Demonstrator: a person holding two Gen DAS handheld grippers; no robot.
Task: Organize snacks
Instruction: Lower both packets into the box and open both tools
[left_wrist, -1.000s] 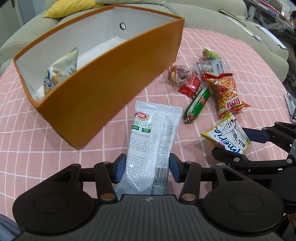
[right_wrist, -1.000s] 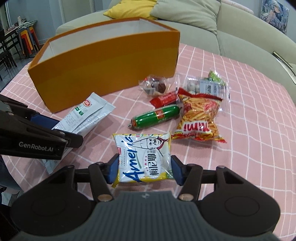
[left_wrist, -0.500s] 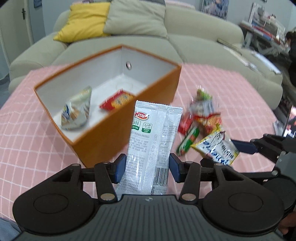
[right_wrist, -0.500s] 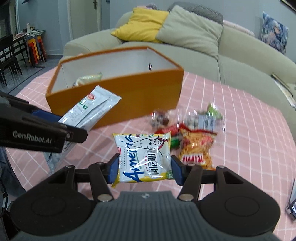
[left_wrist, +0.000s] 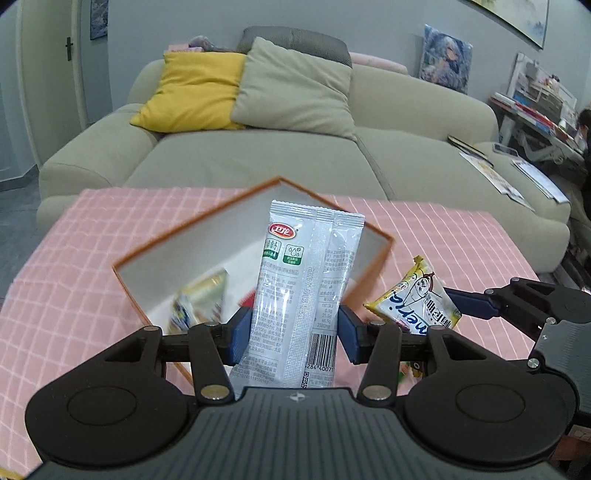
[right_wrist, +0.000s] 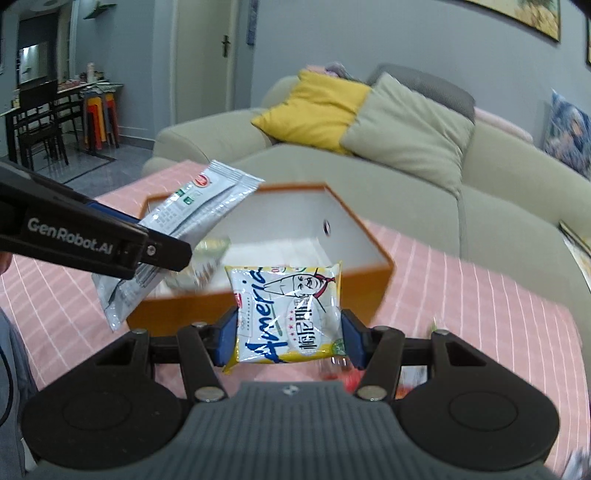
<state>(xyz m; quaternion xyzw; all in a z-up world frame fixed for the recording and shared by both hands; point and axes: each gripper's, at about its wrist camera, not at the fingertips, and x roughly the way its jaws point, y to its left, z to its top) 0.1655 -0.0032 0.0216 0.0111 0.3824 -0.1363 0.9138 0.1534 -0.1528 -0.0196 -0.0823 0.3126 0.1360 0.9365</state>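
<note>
left claw (left_wrist: 293, 334) clamps silver pkt (left_wrist: 303, 280), right claw (right_wrist: 288, 338) clamps yellow pkt (right_wrist: 286, 314), both over orange box (right_wrist: 373, 280).

A table (left_wrist: 443, 236) covered by a pink cloth with a white grid is seen in front of a pale green sofa. An orange box (right_wrist: 369, 291) with white inner walls is set directly on the cloth, its top open; blurred snack packets (left_wrist: 201, 306) are glimpsed on its floor. In the right wrist view, a few more snacks (right_wrist: 340, 371), red and blurred, are seen lying on the cloth beside the box, largely hidden. The rest of the cloth shows bare.
</note>
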